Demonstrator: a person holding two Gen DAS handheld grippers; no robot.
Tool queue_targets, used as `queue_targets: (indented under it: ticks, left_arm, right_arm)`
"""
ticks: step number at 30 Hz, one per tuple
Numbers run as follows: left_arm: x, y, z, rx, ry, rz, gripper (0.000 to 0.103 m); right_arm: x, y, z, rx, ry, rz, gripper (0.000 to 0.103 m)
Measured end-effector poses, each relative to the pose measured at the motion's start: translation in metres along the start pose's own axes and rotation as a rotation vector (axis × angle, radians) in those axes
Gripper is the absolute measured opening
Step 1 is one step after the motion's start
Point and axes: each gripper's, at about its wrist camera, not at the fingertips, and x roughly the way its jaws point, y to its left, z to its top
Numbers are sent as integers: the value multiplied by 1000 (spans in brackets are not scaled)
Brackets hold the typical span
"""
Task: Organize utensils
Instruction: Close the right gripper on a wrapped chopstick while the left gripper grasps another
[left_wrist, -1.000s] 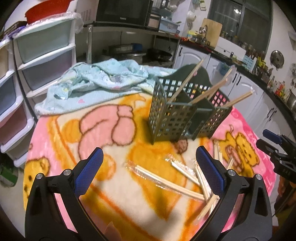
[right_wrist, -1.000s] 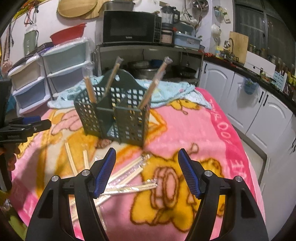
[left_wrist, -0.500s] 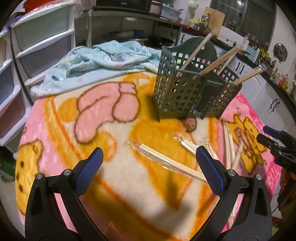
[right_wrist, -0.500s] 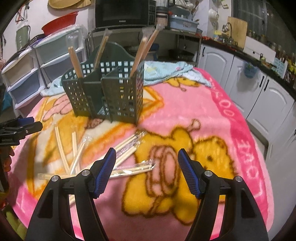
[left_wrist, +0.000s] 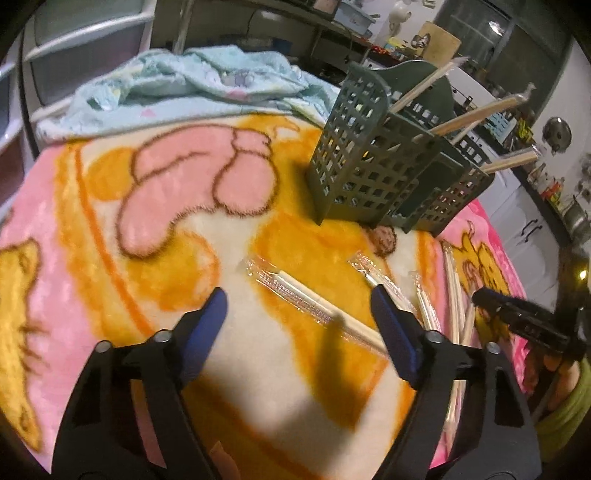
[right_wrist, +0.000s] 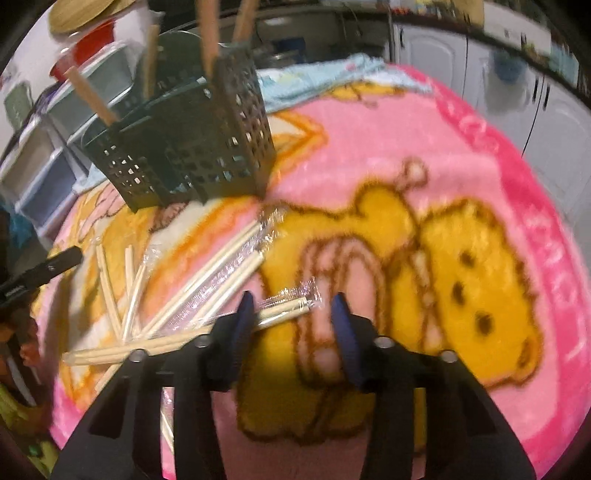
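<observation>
Two handheld grippers work over a table draped in a cartoon blanket (right_wrist: 480, 155), where wrapped chopsticks lie scattered in front of a green caddy (left_wrist: 384, 173). The left gripper (left_wrist: 299, 314) hangs low with its fingers spread wide on either side of one wrapped pair (left_wrist: 314, 306), lined up, it seems, for a pinch across the wrapper's middle. The right gripper (right_wrist: 293, 325) has its fingers apart, though narrower, and empty; the tip of another pair (right_wrist: 284, 312) lies just at its left finger (right_wrist: 242, 317), suggesting a grasp is close. Several chopsticks (left_wrist: 491, 110) already stand tilted in the caddy's compartments, leaning on the rims because the slots are far wider than the sticks. Most of the loose pairs (right_wrist: 207, 277) remain on the blanket, so the sorting looks only partly done. The slippery plastic sleeves may slide under a light squeeze. A blue cloth (left_wrist: 192, 85) is bunched behind the caddy.
</observation>
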Motion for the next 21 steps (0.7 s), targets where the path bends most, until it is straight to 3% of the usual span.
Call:
queue_targets:
  ticks: [4,7,8,9,11,15,21]
  left_arm:
    - [13,3,2,-41,22,1,55]
    - [18,5,8,-57,25,11,49]
    - [19,6,9,-62,25,23,44]
    - [21,7,10,-64,27,36,37]
    - [22,9,13,-64,27,63,25]
    - [23,15,15,-62,25,79,13]
    - [19,20,16,-66,21,33,3]
  right_arm:
    - [0,-3,0,24,-3,30,16]
    - [1,-4,-1,32,-8,34,10]
    - [1,-4,-1,34,-9,36,9]
    - [1,-5,-1,36,-12,32,1]
    - [2,-5,-2,40,-11,35,1]
    - [-1,-5,-2,36,-22,38,1]
    - [-9,0,0,19,-45,46,0]
